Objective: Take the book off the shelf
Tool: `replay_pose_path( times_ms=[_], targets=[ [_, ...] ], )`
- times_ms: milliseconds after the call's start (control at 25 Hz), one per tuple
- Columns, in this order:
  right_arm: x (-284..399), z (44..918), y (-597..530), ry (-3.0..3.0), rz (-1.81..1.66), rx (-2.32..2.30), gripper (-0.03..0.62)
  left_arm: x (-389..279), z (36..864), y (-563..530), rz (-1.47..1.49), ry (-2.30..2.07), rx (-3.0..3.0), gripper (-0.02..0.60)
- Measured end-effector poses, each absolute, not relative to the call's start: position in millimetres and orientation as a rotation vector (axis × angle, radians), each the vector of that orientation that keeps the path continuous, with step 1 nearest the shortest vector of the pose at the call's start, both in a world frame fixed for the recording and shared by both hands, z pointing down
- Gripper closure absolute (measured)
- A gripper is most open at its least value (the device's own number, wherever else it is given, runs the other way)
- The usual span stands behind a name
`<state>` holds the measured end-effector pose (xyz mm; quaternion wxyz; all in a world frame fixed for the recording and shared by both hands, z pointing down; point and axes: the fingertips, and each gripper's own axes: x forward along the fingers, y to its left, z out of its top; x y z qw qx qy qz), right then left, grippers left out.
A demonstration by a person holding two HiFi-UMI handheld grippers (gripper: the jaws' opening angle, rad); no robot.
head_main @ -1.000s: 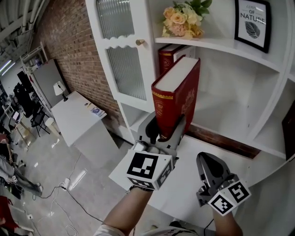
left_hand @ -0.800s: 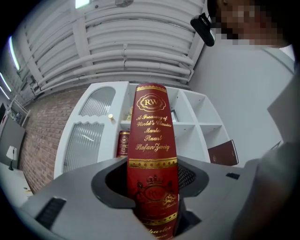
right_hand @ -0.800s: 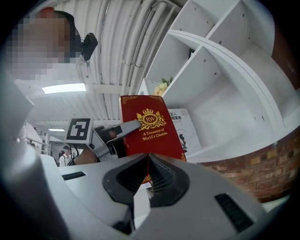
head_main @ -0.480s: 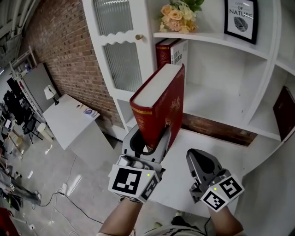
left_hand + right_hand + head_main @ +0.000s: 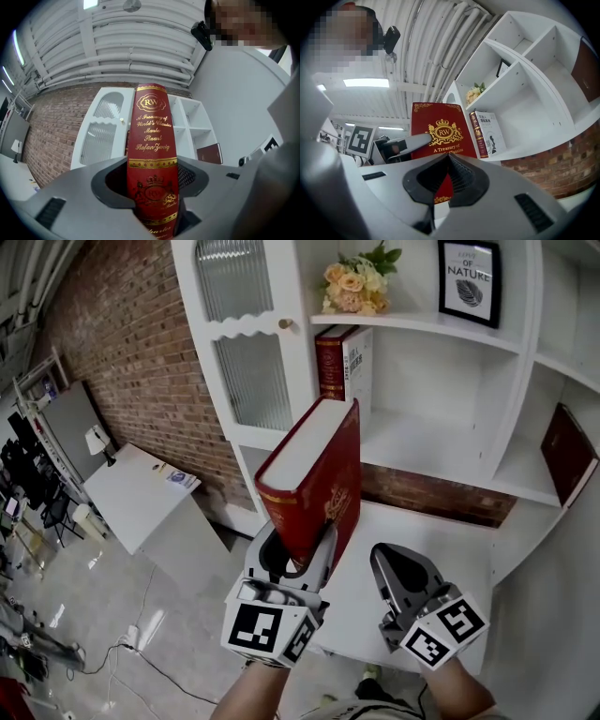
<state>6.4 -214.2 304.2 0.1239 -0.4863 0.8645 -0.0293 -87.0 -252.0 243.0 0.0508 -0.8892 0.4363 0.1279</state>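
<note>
One book, red, clamped by its lower end in the left gripper, jaws spread wide and pressed against front and back covers. Held out in the air before the white shelf, clear of every board, tilted with its top leaning right toward the shelf and its white page edge turned upward. Spine squarely toward the left gripper view, gold lettering and a crest running up it.

Right gripper near on the right and a little lower, apart from the book, jaws closed together on nothing. Red cover visible only behind them in the right gripper view.

Two more books standing upright on the middle board, a red one touching a white one, at the left end of that compartment. Above them, flowers and a framed print on the top board. Another dark book leaning in the right-hand compartment.

Left of the shelf, a ribbed-glass door, then brick wall, with a white table below it.
</note>
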Motion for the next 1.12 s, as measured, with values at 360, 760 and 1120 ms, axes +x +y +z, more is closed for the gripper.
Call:
replay_pose_path(
  times_ms=[360,760,1120],
  targets=[
    [-11,299,-187,2.511,-0.027,-1.438,0.577,-102,251,-218,0.374,1.331,-2.703,0.345],
    [-21,298,-166,2.491,-0.005,-1.463,0.577,-110,256,-195,0.374,1.319,-2.724,0.345],
    [-24,292,-156,2.486,0.018,-1.470,0.577,-112,254,-188,0.381,1.310,-2.730,0.345]
  ],
)
